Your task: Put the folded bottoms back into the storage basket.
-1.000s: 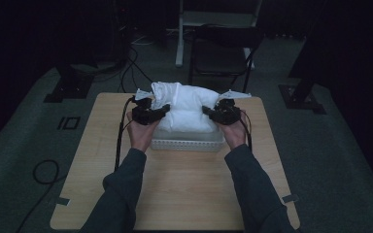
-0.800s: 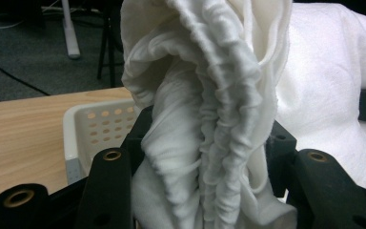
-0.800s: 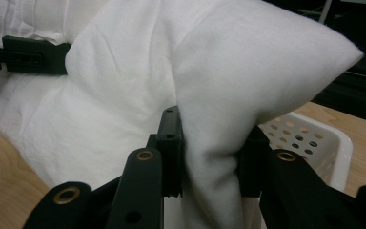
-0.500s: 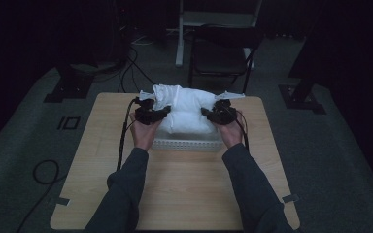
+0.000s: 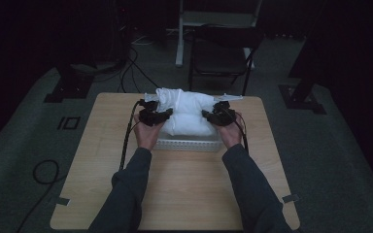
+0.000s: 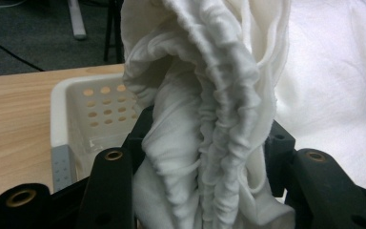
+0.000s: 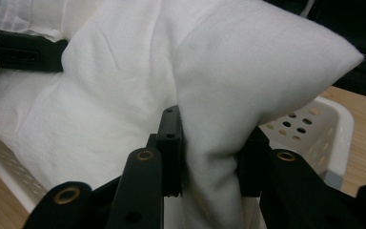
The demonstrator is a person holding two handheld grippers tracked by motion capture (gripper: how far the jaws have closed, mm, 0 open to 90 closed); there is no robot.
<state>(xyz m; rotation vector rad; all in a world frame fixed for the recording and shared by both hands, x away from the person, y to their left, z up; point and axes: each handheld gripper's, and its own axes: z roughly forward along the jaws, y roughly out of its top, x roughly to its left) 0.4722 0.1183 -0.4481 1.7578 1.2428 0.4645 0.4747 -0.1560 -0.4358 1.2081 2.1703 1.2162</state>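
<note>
While over basket — left gripper clamps cloth | right gripper clamps its other end

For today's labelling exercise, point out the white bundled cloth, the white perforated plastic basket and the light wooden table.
white bundled cloth (image 5: pixel 189 114), high view, on its upper folds.
white perforated plastic basket (image 6: pixel 93 107), left gripper view, on its holed inner wall.
light wooden table (image 5: pixel 184 189), high view, on the bare near part.

white cloth, white perforated basket, black grippers
</note>
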